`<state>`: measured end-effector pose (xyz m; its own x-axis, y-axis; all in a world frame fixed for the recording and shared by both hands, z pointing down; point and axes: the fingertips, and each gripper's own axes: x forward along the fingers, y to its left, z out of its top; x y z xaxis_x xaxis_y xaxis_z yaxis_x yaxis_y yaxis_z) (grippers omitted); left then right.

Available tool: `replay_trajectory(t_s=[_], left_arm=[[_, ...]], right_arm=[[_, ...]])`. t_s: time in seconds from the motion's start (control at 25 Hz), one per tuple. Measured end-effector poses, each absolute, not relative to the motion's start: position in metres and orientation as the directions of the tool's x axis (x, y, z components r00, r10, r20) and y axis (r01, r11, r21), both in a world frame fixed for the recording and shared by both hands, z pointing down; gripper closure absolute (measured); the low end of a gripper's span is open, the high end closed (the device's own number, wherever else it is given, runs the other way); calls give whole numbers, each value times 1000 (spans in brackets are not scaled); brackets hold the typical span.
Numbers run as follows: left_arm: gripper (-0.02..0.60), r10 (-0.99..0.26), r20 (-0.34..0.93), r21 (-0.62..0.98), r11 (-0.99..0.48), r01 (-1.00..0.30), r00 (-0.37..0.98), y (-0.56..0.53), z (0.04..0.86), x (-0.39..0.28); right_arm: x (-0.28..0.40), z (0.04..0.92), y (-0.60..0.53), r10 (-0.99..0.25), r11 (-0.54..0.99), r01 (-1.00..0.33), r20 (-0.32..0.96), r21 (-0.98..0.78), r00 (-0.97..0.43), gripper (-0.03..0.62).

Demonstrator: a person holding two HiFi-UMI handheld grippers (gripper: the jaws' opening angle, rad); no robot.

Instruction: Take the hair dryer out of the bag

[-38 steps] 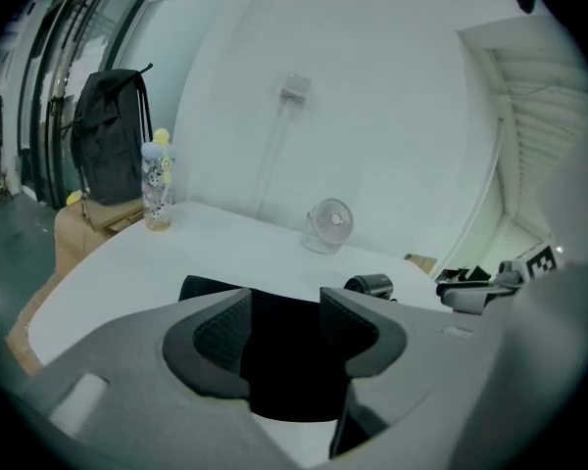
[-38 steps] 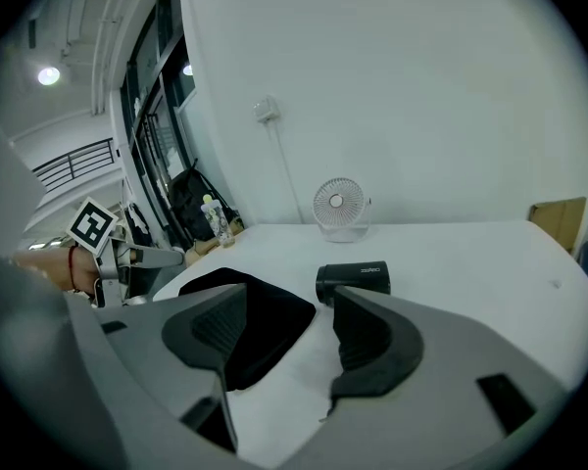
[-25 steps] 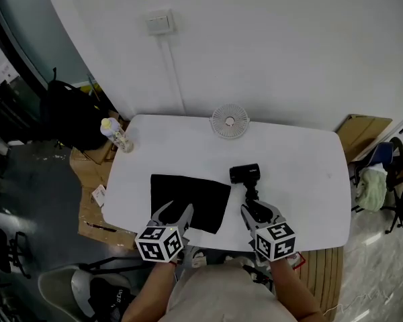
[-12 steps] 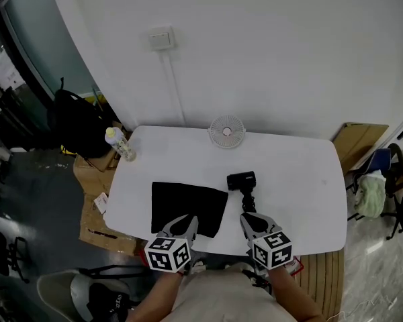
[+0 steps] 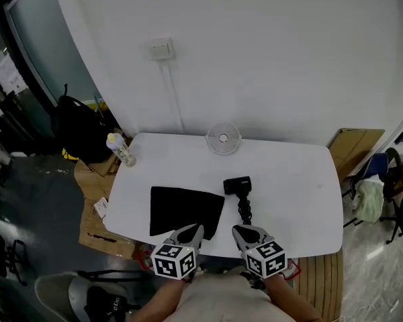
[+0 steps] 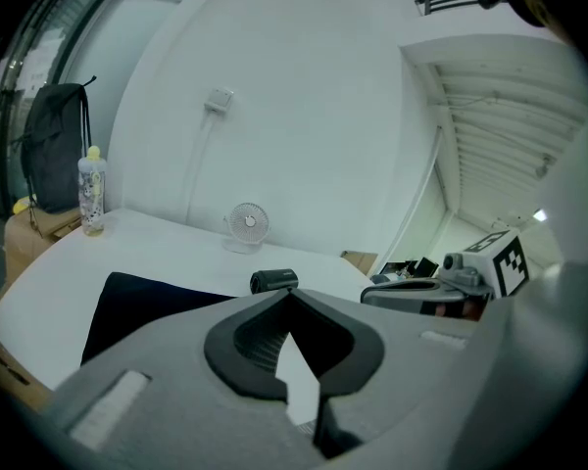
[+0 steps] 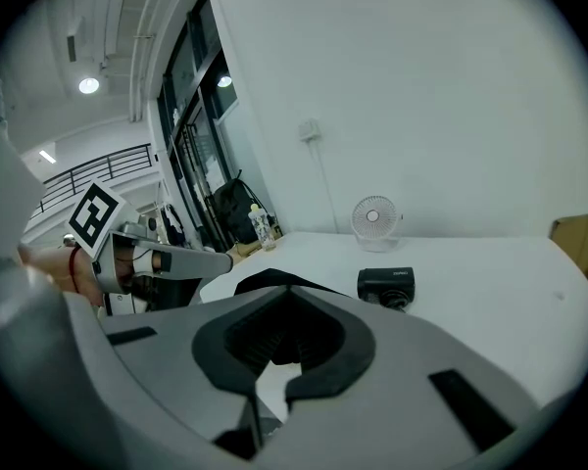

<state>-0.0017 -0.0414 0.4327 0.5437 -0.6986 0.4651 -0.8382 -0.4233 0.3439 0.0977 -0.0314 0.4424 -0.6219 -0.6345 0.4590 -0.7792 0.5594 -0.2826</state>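
The hair dryer (image 5: pixel 238 186) lies out on the white table (image 5: pixel 295 180), just beside the right edge of the black bag (image 5: pixel 186 210). Its dark head sits toward the wall and its handle trails back toward me. The bag lies flat and limp on the tabletop, to the left of the dryer.

My right gripper (image 5: pixel 236 230) sits at the near edge of the table, its tip close to the end of the dryer's handle but not on it. It points forward and tilts a little down. In the right gripper view its jaws have just been closing and now meet, with nothing between them. The dryer shows beyond them on the table.

My left gripper (image 5: pixel 196 228) is level with the right one and set apart from it, its tip at the bag's near edge. It leans forward and down at the same slant. Its jaws have just been closing too and are pressed together on nothing, the bag lying dark beyond them in the left gripper view.

My forearms come up from the bottom of the head view, the marker cubes nearest me.

Further out, a small white fan (image 5: pixel 223 139) stands at the far edge of the table. A bottle (image 5: pixel 121 149) stands at the far left corner, and a black backpack (image 5: pixel 77 129) leans beyond it on the floor.
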Motion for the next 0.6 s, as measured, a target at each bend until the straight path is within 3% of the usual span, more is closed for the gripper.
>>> replay_trajectory(t_s=[0.6], left_arm=[[571, -671, 469, 357, -451, -818, 574, -17, 435, 19]], right_arm=[[109, 437, -14, -633, 570, -781, 469, -255, -615, 579]])
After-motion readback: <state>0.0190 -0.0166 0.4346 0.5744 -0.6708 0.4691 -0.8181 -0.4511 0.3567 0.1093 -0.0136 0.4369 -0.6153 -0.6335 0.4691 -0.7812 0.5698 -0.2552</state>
